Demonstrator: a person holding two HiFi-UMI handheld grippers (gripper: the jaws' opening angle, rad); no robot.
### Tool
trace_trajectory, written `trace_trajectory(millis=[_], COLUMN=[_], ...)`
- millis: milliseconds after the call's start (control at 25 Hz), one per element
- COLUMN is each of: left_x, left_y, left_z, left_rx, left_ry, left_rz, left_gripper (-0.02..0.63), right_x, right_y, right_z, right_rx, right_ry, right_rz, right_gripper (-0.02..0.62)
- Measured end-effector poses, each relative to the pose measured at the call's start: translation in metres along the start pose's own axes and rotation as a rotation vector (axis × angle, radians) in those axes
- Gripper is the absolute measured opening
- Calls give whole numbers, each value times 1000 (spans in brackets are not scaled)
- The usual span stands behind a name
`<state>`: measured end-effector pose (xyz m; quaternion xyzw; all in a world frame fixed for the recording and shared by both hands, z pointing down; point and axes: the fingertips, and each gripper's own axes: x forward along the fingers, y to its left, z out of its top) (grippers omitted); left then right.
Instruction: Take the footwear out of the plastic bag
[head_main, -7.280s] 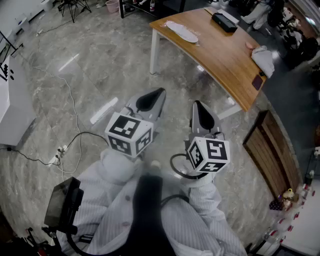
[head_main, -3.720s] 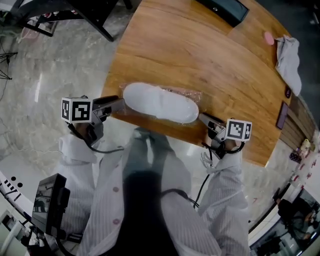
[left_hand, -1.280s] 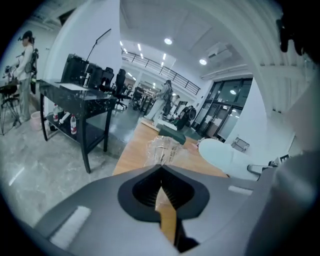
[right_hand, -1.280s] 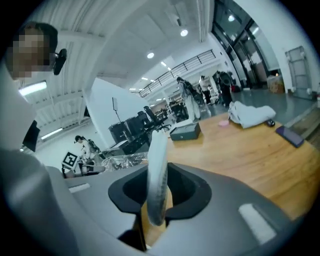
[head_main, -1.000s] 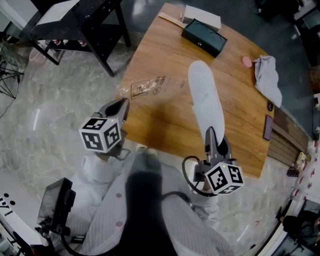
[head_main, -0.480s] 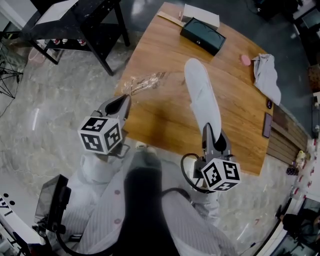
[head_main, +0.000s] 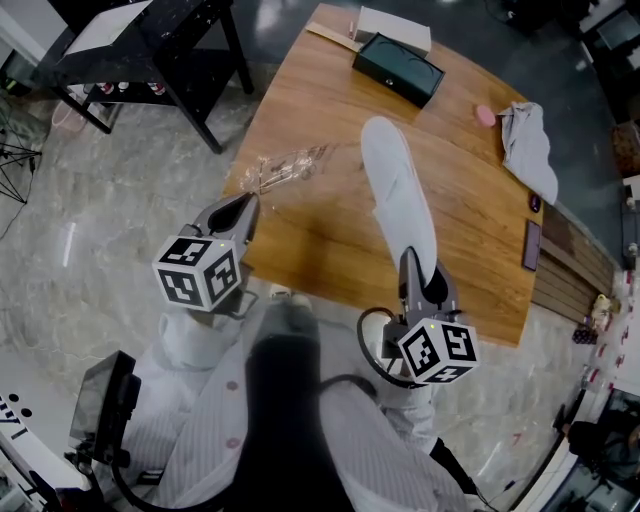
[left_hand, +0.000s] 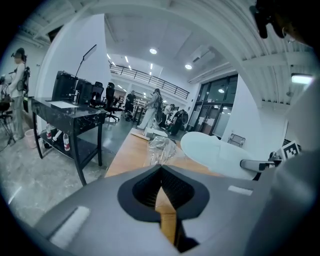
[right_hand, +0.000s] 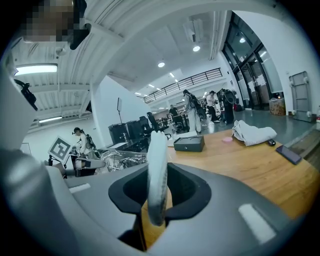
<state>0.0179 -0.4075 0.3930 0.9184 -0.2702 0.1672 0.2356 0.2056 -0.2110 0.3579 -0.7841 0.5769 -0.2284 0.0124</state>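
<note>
Right claw (head_main: 413, 264), angled slightly downward, clamps the white slipper (head_main: 393, 185) edgewise.

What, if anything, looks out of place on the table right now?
Nothing looks spilled or damaged. The clear plastic bag lies crumpled near the left edge of the table. The white slipper is out of it, clamped by one end in the right gripper and reaching out over the tabletop.

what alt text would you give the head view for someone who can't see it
Seen from above, the person's right tool grips one end of a white slipper, holding it out over a wooden table. The left tool is shut and empty near the table's edge, with the crumpled clear plastic bag lying just beyond it.
</note>
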Motion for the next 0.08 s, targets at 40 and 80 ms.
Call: trace_trajectory(millis=[40,80], left_x=[-1,-2], left_y=[0,-1], left_z=[0,-1], left_rx=[-1,-2], left_ry=[2,3], left_rz=[-1,-2], left_gripper=[2,2], right_x=[-1,-3], right_y=[1,3], right_z=[0,0], right_rx=[-1,-2], right_ry=[0,1], right_rz=[1,1], right_gripper=[91,91])
